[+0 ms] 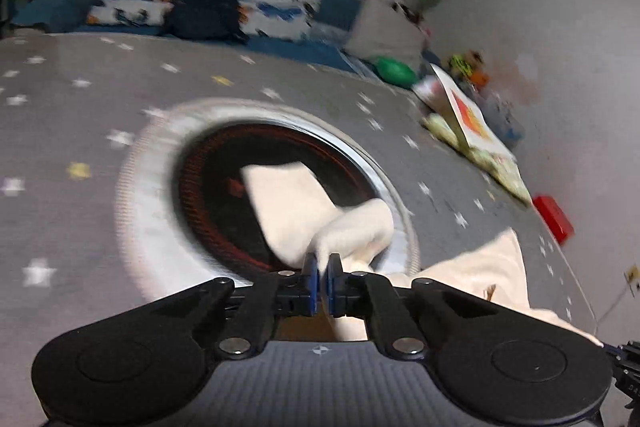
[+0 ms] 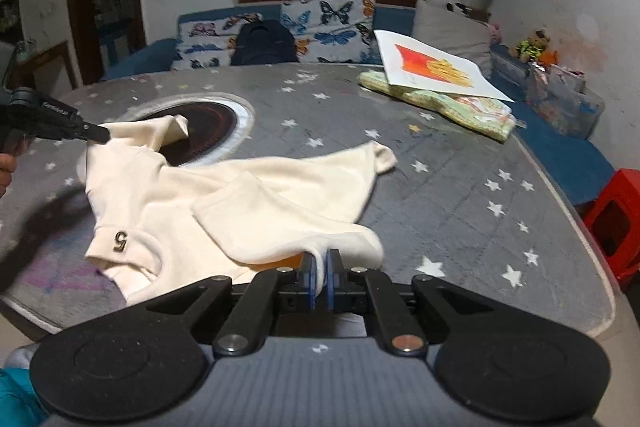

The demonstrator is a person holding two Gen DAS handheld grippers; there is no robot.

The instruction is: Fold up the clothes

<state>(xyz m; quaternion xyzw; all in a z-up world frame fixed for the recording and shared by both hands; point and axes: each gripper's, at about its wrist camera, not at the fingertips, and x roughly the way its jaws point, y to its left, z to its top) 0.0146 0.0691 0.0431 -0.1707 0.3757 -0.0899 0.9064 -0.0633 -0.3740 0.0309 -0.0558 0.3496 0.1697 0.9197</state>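
Note:
A cream sweatshirt [image 2: 224, 203] with a small "5" patch lies crumpled on the grey star-print table cover [image 2: 440, 187], one sleeve stretched to the right. My right gripper [image 2: 320, 267] is shut on a fold of its near edge. My left gripper [image 1: 322, 267] is shut on another part of the cream sweatshirt [image 1: 344, 227], above the round black cooktop [image 1: 224, 195]. The left gripper also shows at the left of the right wrist view [image 2: 100, 135], pinching the garment near the cooktop [image 2: 200, 131].
A folded green cloth [image 2: 460, 107] with a paper drawing [image 2: 432, 67] on it lies at the table's far right. A blue sofa with butterfly cushions [image 2: 332, 27] and a dark backpack [image 2: 264, 43] stands behind. A red stool [image 2: 612, 215] is at the right.

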